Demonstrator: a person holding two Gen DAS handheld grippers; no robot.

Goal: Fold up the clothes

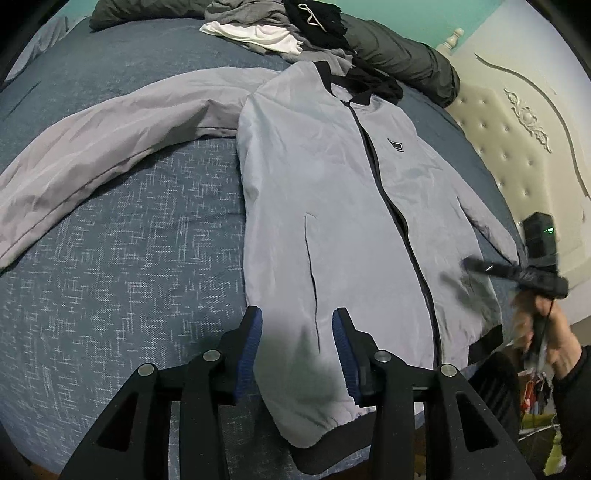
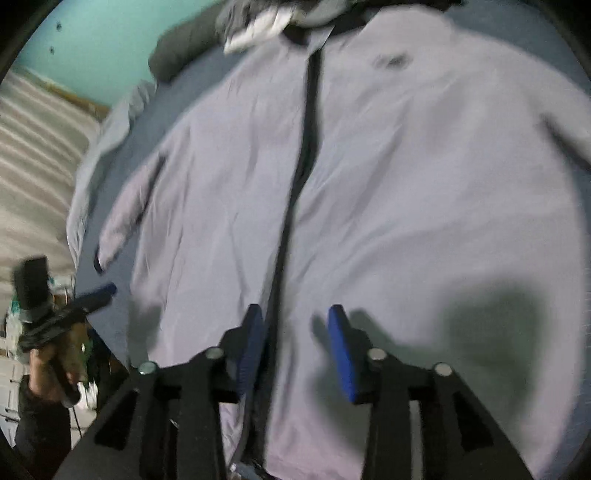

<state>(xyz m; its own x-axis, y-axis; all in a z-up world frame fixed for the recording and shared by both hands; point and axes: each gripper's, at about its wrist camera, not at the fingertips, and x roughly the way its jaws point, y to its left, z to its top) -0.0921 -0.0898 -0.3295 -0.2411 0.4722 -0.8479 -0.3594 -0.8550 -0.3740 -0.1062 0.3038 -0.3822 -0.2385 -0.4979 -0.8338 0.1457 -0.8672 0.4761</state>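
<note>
A light grey jacket (image 1: 332, 192) with a black zip, collar and hem lies face up on the blue bed cover (image 1: 129, 240). One sleeve (image 1: 92, 147) stretches out to the left. My left gripper (image 1: 298, 317) stands open just above the jacket's lower left panel, near the hem, with no fabric pinched between its blue pads. In the blurred right wrist view the jacket (image 2: 388, 184) fills the frame. My right gripper (image 2: 295, 314) is open over the zip (image 2: 306, 147) near the hem. Each gripper also shows in the other's view: right gripper (image 1: 476, 266), left gripper (image 2: 99, 295).
A heap of grey, white and black clothes (image 1: 280, 26) lies past the collar. Beside it is a dark green rolled quilt (image 1: 402, 59). A cream tufted headboard (image 1: 517, 140) borders the bed on the right. A person's hand (image 1: 554, 332) holds the right gripper's handle.
</note>
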